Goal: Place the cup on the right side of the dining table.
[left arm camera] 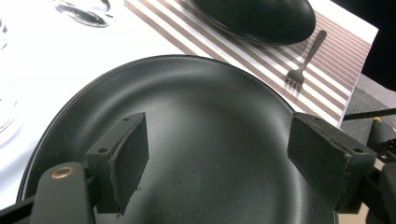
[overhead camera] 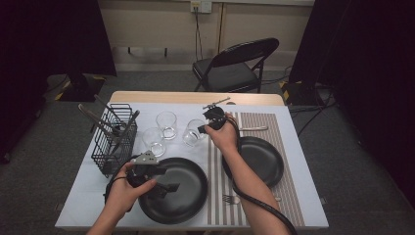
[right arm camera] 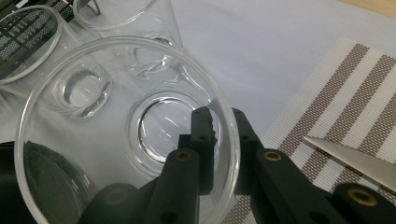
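The right gripper is clamped on the wall of a clear glass: in the right gripper view one jaw stands inside the rim and the other outside it, with the glass wall pinched between them. In the high view that glass is seen just left of the striped placemat, with the right gripper at its right edge. It appears tilted and possibly lifted slightly; whether its base touches the worktop cannot be told.

Taking the striped placemat as landmark: a black plate lies on it, a fork rests at its near left corner, and a knife lies at its far end, beyond the plate. The held glass is just off its left border, level with the far end. Two more glasses stand farther left of the mat, and a black wire caddy with utensils stands beyond them.

The move ahead seems to turn on one relation: the mat lies to the right of the held glass, so a short carry rightward would probably bring it to a spot by the knife. The glass's long axis leans away from vertical and would likely need righting before it is set down.

The left gripper is held with its jaws wide apart, nothing between them, over a second black plate that lies left of the mat on the white cloth. The right hand is clearly the nearer to the mat.
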### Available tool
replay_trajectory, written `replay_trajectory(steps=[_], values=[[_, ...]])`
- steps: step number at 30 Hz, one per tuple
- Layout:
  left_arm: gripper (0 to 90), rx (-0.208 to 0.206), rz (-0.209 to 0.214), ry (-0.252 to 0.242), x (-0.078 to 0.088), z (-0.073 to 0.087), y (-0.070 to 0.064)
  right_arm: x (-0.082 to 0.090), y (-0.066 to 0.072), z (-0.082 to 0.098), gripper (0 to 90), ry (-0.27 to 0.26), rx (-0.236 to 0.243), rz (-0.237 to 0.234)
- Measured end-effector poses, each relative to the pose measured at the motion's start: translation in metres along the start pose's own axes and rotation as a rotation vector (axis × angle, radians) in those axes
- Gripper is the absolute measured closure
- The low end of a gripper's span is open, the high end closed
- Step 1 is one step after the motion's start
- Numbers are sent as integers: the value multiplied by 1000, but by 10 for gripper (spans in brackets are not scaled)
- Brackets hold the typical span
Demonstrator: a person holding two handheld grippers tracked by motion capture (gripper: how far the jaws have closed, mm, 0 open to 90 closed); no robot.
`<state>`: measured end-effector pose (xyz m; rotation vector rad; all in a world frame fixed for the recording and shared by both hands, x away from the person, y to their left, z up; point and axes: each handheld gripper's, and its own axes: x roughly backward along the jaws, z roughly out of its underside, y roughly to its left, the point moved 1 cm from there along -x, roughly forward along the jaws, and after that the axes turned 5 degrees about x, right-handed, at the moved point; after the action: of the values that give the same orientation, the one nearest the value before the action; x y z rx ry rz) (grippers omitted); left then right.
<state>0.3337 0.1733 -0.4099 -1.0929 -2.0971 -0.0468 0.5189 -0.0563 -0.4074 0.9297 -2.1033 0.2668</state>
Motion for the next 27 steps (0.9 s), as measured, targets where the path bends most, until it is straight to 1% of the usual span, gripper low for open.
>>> replay_trajectory(steps=[6,13,17,24,26,27], values=[[203,0,7,1,-1,0,0,4,-8,4,838,-3,-27,3],[203,-3,3,10,-2,1,1,8,-17,10,838,5,-47,21],[203,-1,1,9,-2,1,1,10,-21,12,839,-1,-63,32],[204,-2,3,10,-3,1,1,15,-27,15,839,-4,-74,45],[204,-2,2,10,-3,1,1,17,-28,15,839,-7,-73,55],[204,-1,3,10,-3,1,1,17,-29,15,838,-5,-76,52]])
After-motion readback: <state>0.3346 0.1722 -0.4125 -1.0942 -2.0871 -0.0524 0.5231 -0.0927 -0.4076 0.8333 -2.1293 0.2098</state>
